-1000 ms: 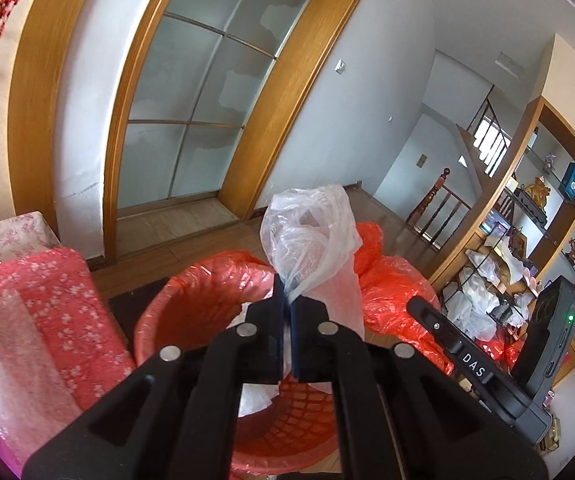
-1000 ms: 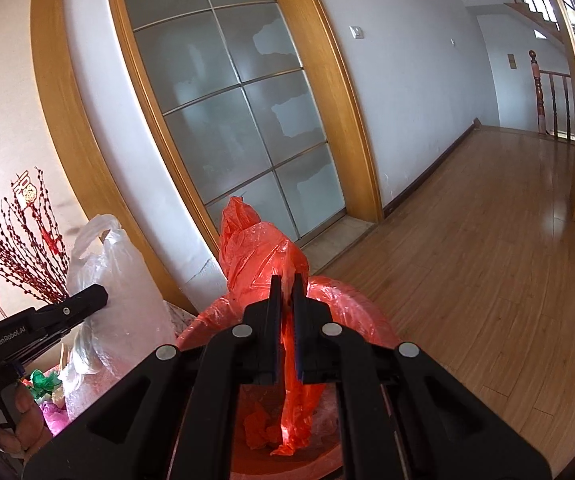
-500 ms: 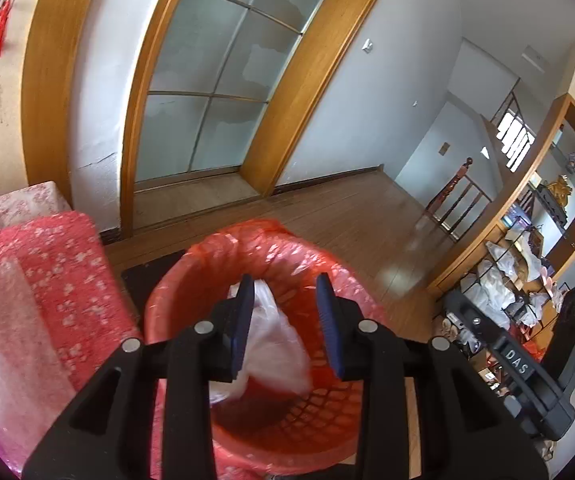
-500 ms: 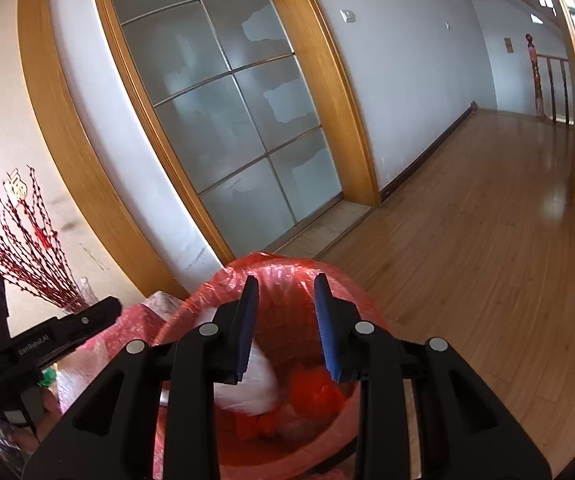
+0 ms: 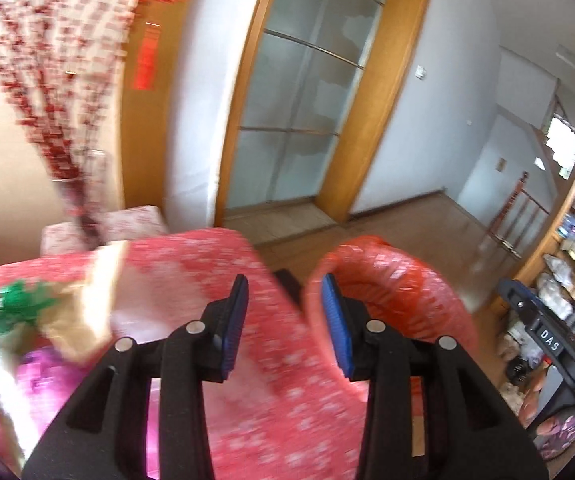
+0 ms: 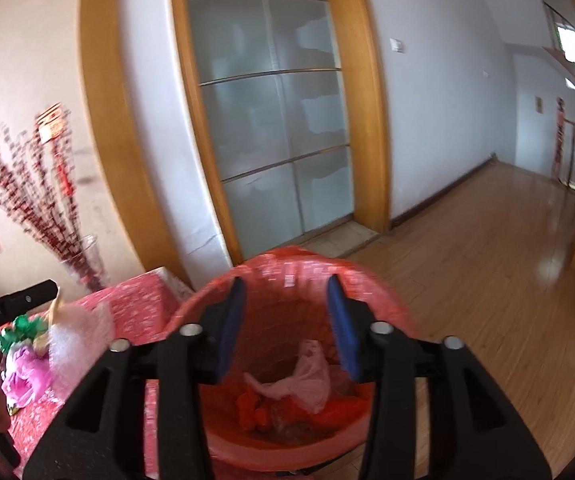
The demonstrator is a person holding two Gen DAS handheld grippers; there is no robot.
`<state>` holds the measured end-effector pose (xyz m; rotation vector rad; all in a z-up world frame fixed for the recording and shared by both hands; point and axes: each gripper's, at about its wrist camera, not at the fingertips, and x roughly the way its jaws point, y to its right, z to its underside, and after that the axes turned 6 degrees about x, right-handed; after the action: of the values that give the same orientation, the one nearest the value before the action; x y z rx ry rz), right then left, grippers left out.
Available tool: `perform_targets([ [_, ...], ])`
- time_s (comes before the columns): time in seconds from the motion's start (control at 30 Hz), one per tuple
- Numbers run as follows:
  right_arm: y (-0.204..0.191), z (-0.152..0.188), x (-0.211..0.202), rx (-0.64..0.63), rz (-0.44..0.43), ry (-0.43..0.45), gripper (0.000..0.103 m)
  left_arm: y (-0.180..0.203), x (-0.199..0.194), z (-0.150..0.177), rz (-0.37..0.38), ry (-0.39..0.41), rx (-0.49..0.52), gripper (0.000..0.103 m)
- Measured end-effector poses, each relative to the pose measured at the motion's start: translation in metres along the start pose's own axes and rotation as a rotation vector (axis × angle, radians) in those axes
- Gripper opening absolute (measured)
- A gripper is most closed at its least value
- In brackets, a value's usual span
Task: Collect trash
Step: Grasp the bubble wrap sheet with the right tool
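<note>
— Where are your tongs right now?

— My right tongs (image 6: 285,320) hang spread wide with nothing between them, right over the red-lined bin (image 6: 287,268). My left tongs (image 5: 285,320) are just as wide and bare, over the edge of the tabletop (image 5: 191,264) with its red flowered cloth; the bin's rim (image 5: 391,264) sits just to their right.

— And the trash?

— Down in the bin: a crumpled clear plastic bag (image 6: 307,380) lies on top of a red plastic bag (image 6: 255,404). More waits on the tabletop: something green and crinkly (image 5: 11,308), a magenta piece (image 5: 47,368) beside it, and a pale bubble-wrap sheet (image 6: 79,332). That view is blurred, so I can't tell finer details.

— Anything else nearby?

— A vase of red branches (image 6: 83,264) at the wall, and a frosted glass door (image 6: 271,120) behind the bin.
</note>
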<state>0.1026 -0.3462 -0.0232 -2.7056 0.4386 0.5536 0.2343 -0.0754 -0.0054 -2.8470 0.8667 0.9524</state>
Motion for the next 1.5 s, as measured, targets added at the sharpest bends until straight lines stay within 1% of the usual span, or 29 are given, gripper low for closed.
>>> perform_targets([
  [0.2,-0.059,0.013,0.011,-0.069,-0.1,-0.056,0.05,-0.063,-0.054,0.015,-0.156,0.045,-0.016,0.042],
  [0.33,-0.11,0.027,0.024,-0.128,-0.187,-0.105,0.05,-0.108,-0.086,0.024,-0.256,0.068,-0.054,0.042],
  [0.43,-0.145,0.04,0.037,-0.167,-0.247,-0.161,0.05,-0.143,-0.106,0.032,-0.336,0.073,-0.094,0.043],
  [0.53,-0.18,0.058,0.053,-0.212,-0.287,-0.225,0.05,-0.173,-0.118,0.041,-0.401,0.071,-0.129,0.043],
  [0.63,-0.206,0.072,0.065,-0.237,-0.321,-0.286,0.05,-0.202,-0.128,0.051,-0.455,0.061,-0.175,0.043],
  [0.7,-0.22,0.079,0.068,-0.259,-0.34,-0.311,0.049,-0.219,-0.131,0.057,-0.477,0.053,-0.204,0.043],
  [0.87,-0.246,0.096,0.076,-0.333,-0.34,-0.353,0.049,-0.249,-0.133,0.07,-0.504,0.025,-0.261,0.043],
  [0.97,-0.252,0.104,0.085,-0.355,-0.318,-0.374,0.044,-0.258,-0.133,0.078,-0.509,0.011,-0.274,0.043],
  [1.03,-0.25,0.106,0.088,-0.348,-0.303,-0.382,0.043,-0.262,-0.129,0.081,-0.508,0.003,-0.278,0.046],
  [1.1,-0.248,0.106,0.091,-0.342,-0.29,-0.385,0.041,-0.265,-0.127,0.082,-0.507,0.0,-0.277,0.048],
  [1.13,-0.247,0.106,0.093,-0.343,-0.285,-0.387,0.036,-0.266,-0.124,0.082,-0.506,-0.003,-0.276,0.048],
  [1.17,-0.247,0.107,0.094,-0.345,-0.281,-0.39,0.028,-0.267,-0.122,0.082,-0.501,-0.007,-0.276,0.049],
  [1.2,-0.248,0.108,0.095,-0.348,-0.277,-0.394,0.024,-0.268,-0.12,0.082,-0.496,-0.009,-0.276,0.049],
  [1.23,-0.247,0.109,0.097,-0.353,-0.274,-0.399,0.016,-0.269,-0.117,0.083,-0.492,-0.012,-0.276,0.049],
  [1.27,-0.245,0.109,0.097,-0.353,-0.269,-0.398,0.013,-0.27,-0.114,0.082,-0.492,-0.019,-0.276,0.049],
  [1.43,-0.231,0.102,0.092,-0.298,-0.242,-0.351,0.009,-0.276,-0.098,0.084,-0.49,-0.045,-0.277,0.051],
  [1.5,-0.225,0.097,0.092,-0.273,-0.233,-0.34,0.009,-0.278,-0.09,0.084,-0.502,-0.061,-0.272,0.051],
])
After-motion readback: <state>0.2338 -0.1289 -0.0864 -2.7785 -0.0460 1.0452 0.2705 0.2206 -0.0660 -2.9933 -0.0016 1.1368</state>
